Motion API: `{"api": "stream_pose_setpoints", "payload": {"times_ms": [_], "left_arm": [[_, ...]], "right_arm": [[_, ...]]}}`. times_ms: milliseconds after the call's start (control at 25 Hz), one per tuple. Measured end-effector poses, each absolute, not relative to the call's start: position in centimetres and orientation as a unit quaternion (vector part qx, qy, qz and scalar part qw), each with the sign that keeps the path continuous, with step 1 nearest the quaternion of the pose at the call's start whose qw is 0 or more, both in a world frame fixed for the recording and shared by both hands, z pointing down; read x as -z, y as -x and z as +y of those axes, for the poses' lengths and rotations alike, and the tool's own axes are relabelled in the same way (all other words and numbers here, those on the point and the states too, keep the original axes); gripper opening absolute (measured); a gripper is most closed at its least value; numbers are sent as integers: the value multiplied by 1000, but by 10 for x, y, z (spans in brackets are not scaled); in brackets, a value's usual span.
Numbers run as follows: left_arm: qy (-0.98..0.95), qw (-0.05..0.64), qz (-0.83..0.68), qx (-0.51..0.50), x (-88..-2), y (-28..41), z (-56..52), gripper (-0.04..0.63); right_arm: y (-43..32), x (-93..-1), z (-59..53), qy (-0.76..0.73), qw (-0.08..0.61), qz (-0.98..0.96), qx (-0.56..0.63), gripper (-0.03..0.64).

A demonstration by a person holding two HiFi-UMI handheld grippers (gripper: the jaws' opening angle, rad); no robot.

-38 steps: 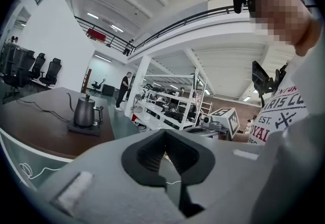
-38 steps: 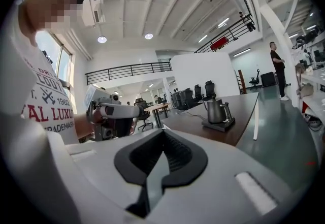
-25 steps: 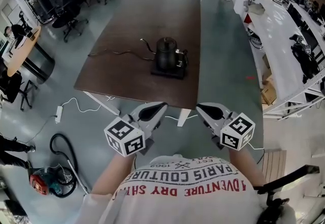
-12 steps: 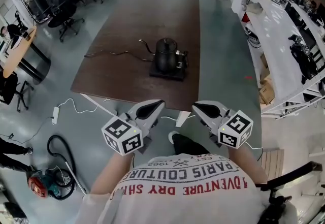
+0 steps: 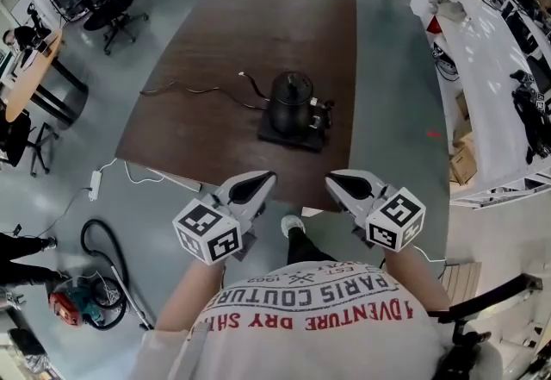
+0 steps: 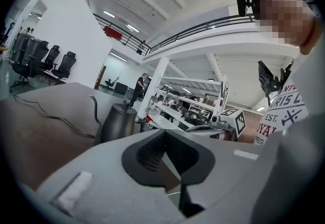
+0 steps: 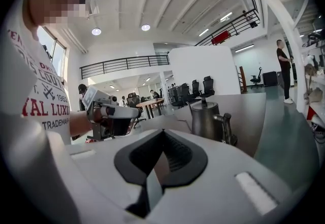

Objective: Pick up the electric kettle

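Electric kettle [image 5: 291, 101] — centre of frame, on its base [image 5: 297, 136] on the table [image 5: 215, 42]; untouched; my left gripper [image 5: 259, 183] and right gripper [image 5: 342, 184] — both pressed together, empty, lower centre; approach and grasp outstanding.

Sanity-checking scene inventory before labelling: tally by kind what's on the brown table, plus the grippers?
electric kettle: 1
kettle base: 1
cord: 1
grippers: 2, left gripper and right gripper, both shut, holding nothing
Total: 5
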State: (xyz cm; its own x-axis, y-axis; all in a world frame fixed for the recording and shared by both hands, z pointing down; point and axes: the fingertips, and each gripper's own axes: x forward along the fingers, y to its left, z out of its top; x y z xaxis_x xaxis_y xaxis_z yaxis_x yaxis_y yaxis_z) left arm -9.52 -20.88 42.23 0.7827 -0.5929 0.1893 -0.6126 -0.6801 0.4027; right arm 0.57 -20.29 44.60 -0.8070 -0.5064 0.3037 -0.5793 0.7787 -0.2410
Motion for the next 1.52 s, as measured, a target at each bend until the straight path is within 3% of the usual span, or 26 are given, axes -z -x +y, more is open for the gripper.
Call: {"api": "stream_pose_setpoints", "payload": {"times_ms": [880,1520], "left_arm": [[-896,288,-334,-51,-492,95,-325,2],[-898,252,-358,-51,-500,122,-363,3]], "right_arm": [[-35,-505,-336,-343,165,-914,-138,14],[-35,-541,-372,-356,183,-906,-137,148]]}}
